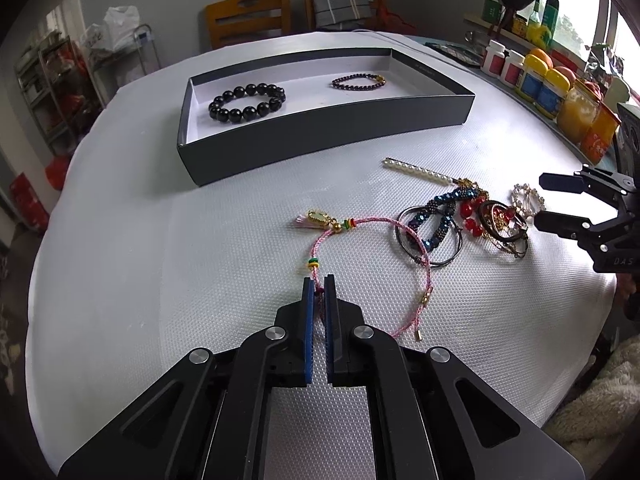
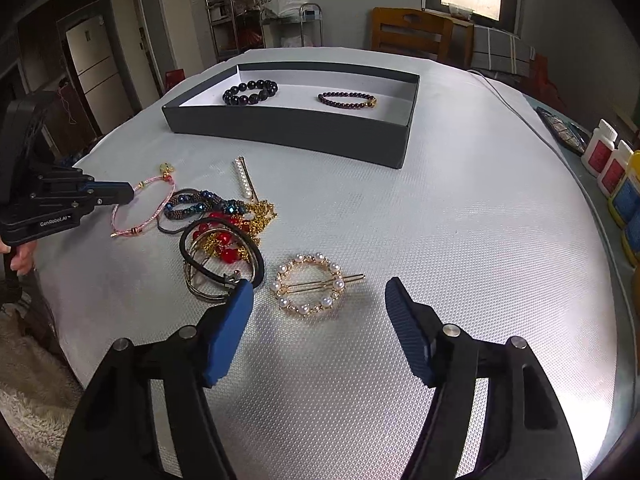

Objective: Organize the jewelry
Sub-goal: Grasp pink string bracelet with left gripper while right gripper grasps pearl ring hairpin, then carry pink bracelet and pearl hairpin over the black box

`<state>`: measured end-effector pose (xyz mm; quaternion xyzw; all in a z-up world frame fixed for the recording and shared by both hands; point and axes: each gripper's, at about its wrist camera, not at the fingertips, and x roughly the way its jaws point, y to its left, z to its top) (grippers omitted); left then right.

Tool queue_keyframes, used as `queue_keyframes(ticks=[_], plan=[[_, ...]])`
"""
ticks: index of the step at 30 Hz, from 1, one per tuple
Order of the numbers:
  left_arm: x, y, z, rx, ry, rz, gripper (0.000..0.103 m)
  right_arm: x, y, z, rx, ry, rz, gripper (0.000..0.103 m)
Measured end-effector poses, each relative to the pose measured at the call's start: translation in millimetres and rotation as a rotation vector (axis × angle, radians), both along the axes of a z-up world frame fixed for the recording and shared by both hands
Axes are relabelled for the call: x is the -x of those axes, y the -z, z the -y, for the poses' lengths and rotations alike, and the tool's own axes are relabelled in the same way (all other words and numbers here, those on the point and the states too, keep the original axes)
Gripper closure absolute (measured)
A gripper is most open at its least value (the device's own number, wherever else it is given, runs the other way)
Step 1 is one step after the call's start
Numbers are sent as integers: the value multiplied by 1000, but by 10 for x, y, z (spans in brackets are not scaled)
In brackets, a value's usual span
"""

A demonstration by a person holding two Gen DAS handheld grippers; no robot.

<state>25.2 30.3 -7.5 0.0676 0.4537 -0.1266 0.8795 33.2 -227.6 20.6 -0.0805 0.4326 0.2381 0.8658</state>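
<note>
My left gripper (image 1: 319, 282) is shut on the pink cord bracelet (image 1: 416, 256), which lies on the white table mat; it also shows in the right wrist view (image 2: 144, 208). My right gripper (image 2: 319, 286) is open, its fingers either side of a round pearl hair clip (image 2: 308, 285). A heap of jewelry (image 2: 218, 224) with red beads, blue beads, gold chains and black hair ties lies left of it. A pearl bar clip (image 1: 418, 171) lies beside the heap. The dark tray (image 1: 320, 136) holds a black bead bracelet (image 1: 247, 103) and a thin dark bracelet (image 1: 359, 81).
Bottles and jars (image 1: 540, 80) line the table's right edge. A wooden chair (image 1: 248, 20) stands behind the table. A white cable (image 2: 516, 108) runs along the far right of the mat.
</note>
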Motion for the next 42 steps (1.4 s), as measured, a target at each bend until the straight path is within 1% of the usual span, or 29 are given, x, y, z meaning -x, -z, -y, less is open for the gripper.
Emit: queue_keyframes(ticks=[3, 6, 8, 9, 13, 17, 29, 37, 42], plan=[[2, 5, -8, 2, -2, -1, 98, -8, 34, -49, 32, 0, 13, 45], [3, 6, -11, 5, -2, -1, 98, -12, 43, -70, 25, -6, 19, 51], [3, 9, -11, 6, 0, -1, 98, -15, 44, -73, 17, -11, 22, 60], [3, 6, -10, 6, 1, 0, 98, -17, 41, -69, 15, -11, 23, 62], [2, 2, -10, 8, 6, 1, 98, -35, 36, -52, 4, -6, 12, 62], [11, -71, -13, 10, 11, 19, 98, -44, 9, -27, -10, 1, 11, 62], [5, -430, -50, -3, 14, 115, 98, -138, -239, -13, -15, 1, 83, 62], [-37, -701, -158, -26, -9, 195, 98, -264, -372, -11, -25, 12, 125, 62], [-128, -891, -237, -31, -25, 241, 99, -380, -504, -23, -28, 17, 170, 62]])
